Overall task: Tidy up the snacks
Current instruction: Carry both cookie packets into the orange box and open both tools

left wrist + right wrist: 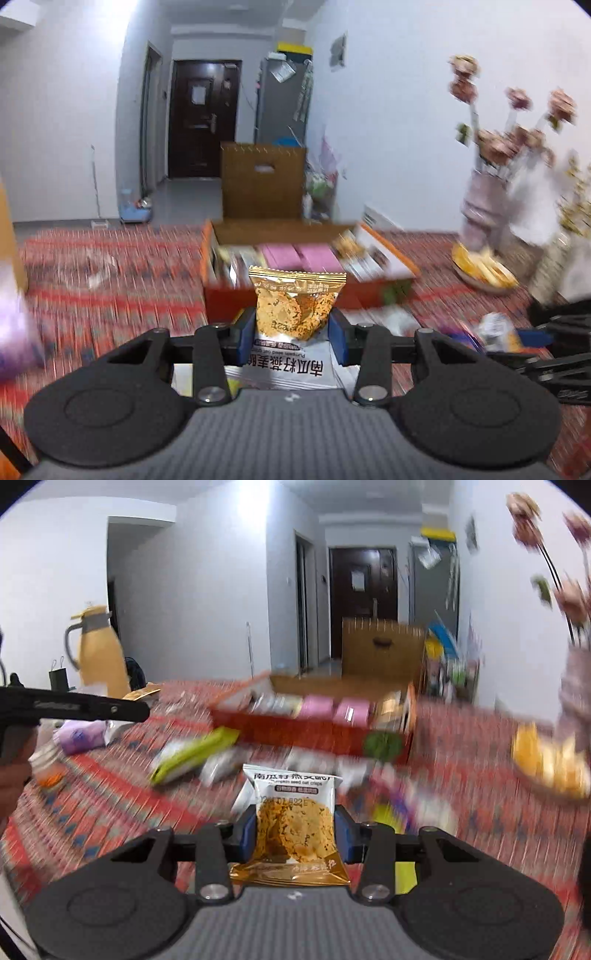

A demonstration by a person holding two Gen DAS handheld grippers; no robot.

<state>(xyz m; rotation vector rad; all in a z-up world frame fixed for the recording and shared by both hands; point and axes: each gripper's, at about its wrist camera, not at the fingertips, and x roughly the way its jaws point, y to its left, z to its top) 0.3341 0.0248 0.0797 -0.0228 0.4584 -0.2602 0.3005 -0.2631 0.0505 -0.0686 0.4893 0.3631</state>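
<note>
The orange box (pixel 388 258) stands on the patterned worktop (pixel 110 277), two pink packs (pixel 332 709) inside. Each gripper, tilted slightly downward above the worktop, is clamped on one crisp packet: left gripper (pixel 291 332), left packet (pixel 295 306); right gripper (pixel 295 834), right packet (pixel 295 819).

A patterned red cloth (pixel 110 266) is spread below and ahead, blurred. Far ahead, a dark door (pixel 204 118) is seen shut, with a brown cabinet (pixel 263 181) nearer. Up to the right, a vase (pixel 480 210) of pink flowers (pixel 517 140) is stood. Off left, a yellow jug (pixel 98 650) is seen.
</note>
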